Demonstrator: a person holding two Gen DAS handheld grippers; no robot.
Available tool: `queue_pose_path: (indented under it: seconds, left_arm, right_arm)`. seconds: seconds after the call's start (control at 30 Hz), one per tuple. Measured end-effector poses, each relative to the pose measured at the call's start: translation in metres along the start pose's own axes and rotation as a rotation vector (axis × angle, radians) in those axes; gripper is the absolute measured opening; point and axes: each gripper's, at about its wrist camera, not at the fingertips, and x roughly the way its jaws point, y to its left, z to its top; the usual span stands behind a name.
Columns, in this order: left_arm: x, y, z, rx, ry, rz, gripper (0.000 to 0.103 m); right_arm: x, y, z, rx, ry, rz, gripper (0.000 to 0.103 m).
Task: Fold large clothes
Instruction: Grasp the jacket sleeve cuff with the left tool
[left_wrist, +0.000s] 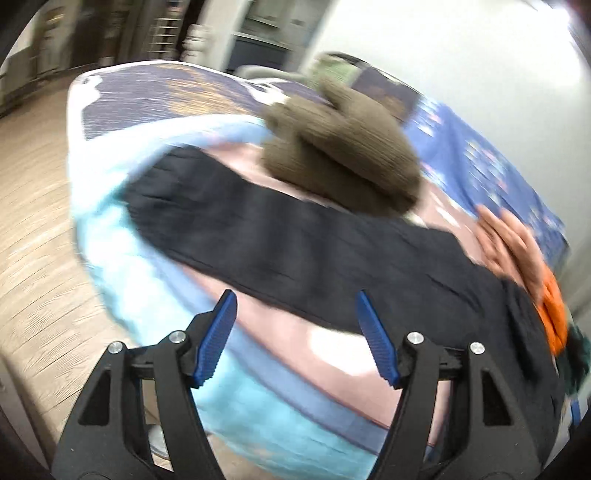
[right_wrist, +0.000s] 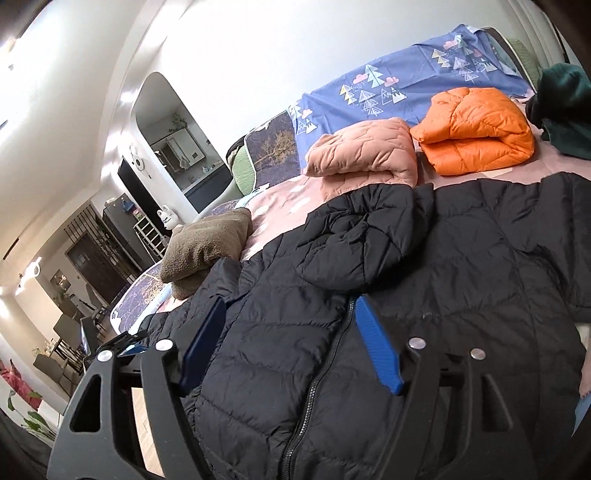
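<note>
The black jacket (right_wrist: 388, 295) lies spread across the bed (right_wrist: 280, 199), front side up, zipper closed, hood (right_wrist: 365, 236) folded forward over the chest. One sleeve (left_wrist: 236, 218) extends flat toward the bed's far corner.

The left gripper (left_wrist: 295, 317) hovers over the bed's near edge beside that sleeve; its jaws stand apart with nothing between them. That view is motion-blurred.

The right gripper (right_wrist: 290, 325) stands above the jacket's front, jaws apart, straddling the zipper line without clamping the fabric.

Beyond the jacket rest a brown fleece garment (right_wrist: 203, 254), a folded pink jacket (right_wrist: 365, 155) and a folded orange jacket (right_wrist: 476, 129).
</note>
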Motion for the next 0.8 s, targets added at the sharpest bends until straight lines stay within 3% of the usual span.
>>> queue_pose_path:
  seconds: [0.17, 0.3, 0.43, 0.7, 0.8]
  left_arm:
    - [0.004, 0.071, 0.03, -0.129, -0.044, 0.123, 0.073]
    - [0.018, 0.103, 0.043, -0.191, -0.036, 0.152, 0.068]
    - [0.039, 0.099, 0.054, -0.181, -0.033, 0.165, 0.056]
    - [0.062, 0.094, 0.06, -0.142, -0.035, 0.213, 0.05]
    - [0.065, 0.091, 0.06, -0.121, -0.048, 0.226, 0.037]
  right_arm:
    - [0.003, -0.003, -0.007, 0.027, 0.002, 0.004, 0.083]
    - [0.01, -0.005, -0.011, 0.032, 0.02, -0.008, 0.083]
    - [0.015, -0.007, -0.011, 0.037, 0.028, -0.011, 0.084]
    - [0.014, -0.013, -0.013, 0.059, 0.025, -0.027, 0.088]
    - [0.014, -0.014, -0.015, 0.066, 0.027, -0.027, 0.088]
